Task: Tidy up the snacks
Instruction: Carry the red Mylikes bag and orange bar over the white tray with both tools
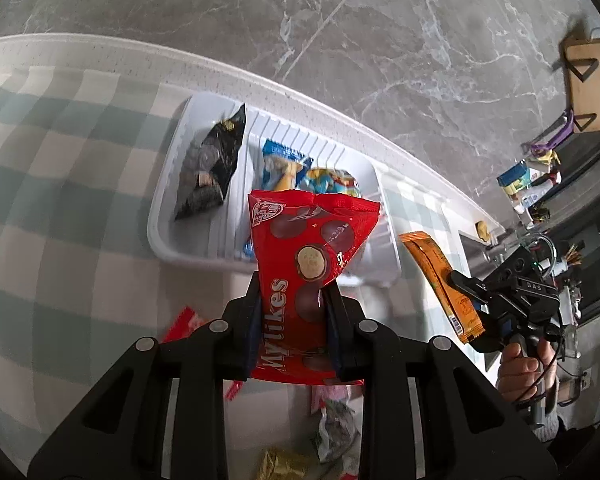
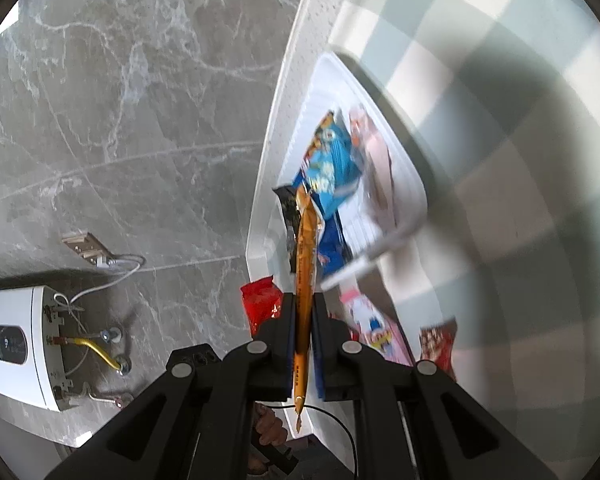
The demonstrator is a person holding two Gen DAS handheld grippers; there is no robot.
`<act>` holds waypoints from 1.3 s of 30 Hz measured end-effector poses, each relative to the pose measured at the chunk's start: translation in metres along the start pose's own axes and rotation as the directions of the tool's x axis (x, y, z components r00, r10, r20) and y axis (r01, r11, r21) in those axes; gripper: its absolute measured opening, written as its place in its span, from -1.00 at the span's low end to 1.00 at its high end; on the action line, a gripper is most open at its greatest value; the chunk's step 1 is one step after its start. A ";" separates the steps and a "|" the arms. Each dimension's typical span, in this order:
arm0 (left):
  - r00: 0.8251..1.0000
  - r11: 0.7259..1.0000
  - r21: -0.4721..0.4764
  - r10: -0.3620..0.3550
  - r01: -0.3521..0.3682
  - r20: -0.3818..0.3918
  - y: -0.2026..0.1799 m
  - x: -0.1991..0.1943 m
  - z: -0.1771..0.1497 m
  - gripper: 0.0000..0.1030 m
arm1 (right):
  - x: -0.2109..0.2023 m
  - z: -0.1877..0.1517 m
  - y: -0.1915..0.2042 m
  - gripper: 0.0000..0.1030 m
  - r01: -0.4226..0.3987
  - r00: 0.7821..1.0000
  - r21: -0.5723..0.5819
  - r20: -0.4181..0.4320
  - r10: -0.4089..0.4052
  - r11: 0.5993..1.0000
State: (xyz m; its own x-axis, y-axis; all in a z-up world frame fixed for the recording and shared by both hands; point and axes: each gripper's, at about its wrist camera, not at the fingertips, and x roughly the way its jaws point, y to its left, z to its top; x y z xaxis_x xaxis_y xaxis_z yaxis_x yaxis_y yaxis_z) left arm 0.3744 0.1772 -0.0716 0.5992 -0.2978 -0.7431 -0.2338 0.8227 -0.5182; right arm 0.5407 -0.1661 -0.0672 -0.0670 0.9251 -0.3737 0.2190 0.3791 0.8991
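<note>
My left gripper [image 1: 294,292] is shut on a red Mylikes chocolate-ball bag [image 1: 312,232], held upright above the checked cloth, just in front of the white divided tray [image 1: 168,208]. The tray holds a black packet [image 1: 212,164] in its left compartment and blue packets [image 1: 284,164] in the middle one. My right gripper [image 2: 303,304] is shut on a thin orange packet [image 2: 306,248], seen edge-on and pointing toward the tray [image 2: 416,196]. In the left wrist view, that right gripper [image 1: 458,280] and its orange packet [image 1: 432,264] hang to the right of the tray, with a hand on the handle.
Loose snacks lie on the checked cloth below my left gripper: a gold wrapper [image 1: 284,464], a grey packet [image 1: 336,428], a red wrapper [image 1: 184,324]. A pink packet [image 2: 364,316] and a red one [image 2: 438,340] lie near the tray. Beyond the table's white edge [image 1: 340,108] is marble floor.
</note>
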 end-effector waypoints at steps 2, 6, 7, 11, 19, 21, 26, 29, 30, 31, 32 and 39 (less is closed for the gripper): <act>1.000 1.000 0.001 0.002 -0.002 0.000 0.001 0.004 0.007 -0.53 | -0.001 0.007 0.000 -0.83 0.000 1.000 0.002 0.013 0.000 1.000; 1.000 1.000 0.002 0.005 -0.005 -0.005 0.001 0.014 0.020 -0.53 | 0.000 0.023 -0.001 -0.83 0.008 0.999 0.007 0.035 -0.008 1.000; 1.000 1.000 0.002 0.005 -0.005 -0.006 0.001 0.016 0.023 -0.53 | 0.000 0.026 -0.001 -0.83 0.011 0.999 0.008 0.040 -0.011 1.000; 1.000 1.000 -0.003 0.007 -0.007 -0.012 0.003 0.027 0.032 -0.53 | 0.003 0.038 -0.001 -0.83 0.025 0.998 0.010 0.051 -0.026 1.000; 1.000 1.000 -0.010 0.017 -0.017 -0.026 0.007 0.047 0.051 -0.53 | 0.014 0.060 0.004 -0.83 0.048 0.997 -0.002 0.060 -0.048 0.999; 0.999 1.000 -0.011 0.020 -0.021 -0.027 0.007 0.050 0.054 -0.53 | 0.018 0.065 0.005 -0.83 0.052 0.997 -0.005 0.060 -0.052 0.999; 0.999 1.000 -0.009 0.027 -0.027 -0.033 0.009 0.059 0.062 -0.53 | 0.025 0.075 0.006 -0.83 0.068 0.996 -0.016 0.058 -0.067 0.998; 0.999 0.999 -0.010 0.031 -0.032 -0.037 0.011 0.064 0.067 -0.53 | 0.029 0.081 0.008 -0.83 0.081 0.995 -0.026 0.060 -0.079 0.996; 0.999 0.999 -0.009 0.032 -0.032 -0.038 0.012 0.066 0.069 -0.53 | 0.030 0.082 0.008 -0.83 0.087 0.995 -0.029 0.060 -0.085 0.996; 0.999 0.999 -0.010 0.033 -0.033 -0.039 0.013 0.067 0.070 -0.53 | 0.032 0.083 0.008 -0.83 0.090 0.994 -0.030 0.060 -0.088 0.995; 0.999 0.999 -0.009 0.035 -0.035 -0.041 0.014 0.069 0.072 -0.53 | 0.034 0.085 0.008 -0.83 0.094 0.994 -0.034 0.058 -0.092 0.995; 0.998 0.999 -0.004 0.047 -0.047 -0.042 0.017 0.075 0.079 -0.53 | 0.044 0.092 0.007 -0.83 0.120 0.992 -0.047 0.053 -0.117 0.992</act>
State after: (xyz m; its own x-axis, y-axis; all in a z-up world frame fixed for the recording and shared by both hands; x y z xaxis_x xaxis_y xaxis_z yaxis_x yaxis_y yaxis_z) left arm 0.4761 0.2065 -0.1028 0.5548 -0.2788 -0.7839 -0.2650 0.8339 -0.4841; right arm 0.6291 -0.1248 -0.0980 -0.0402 0.8718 -0.4881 0.1630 0.4877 0.8577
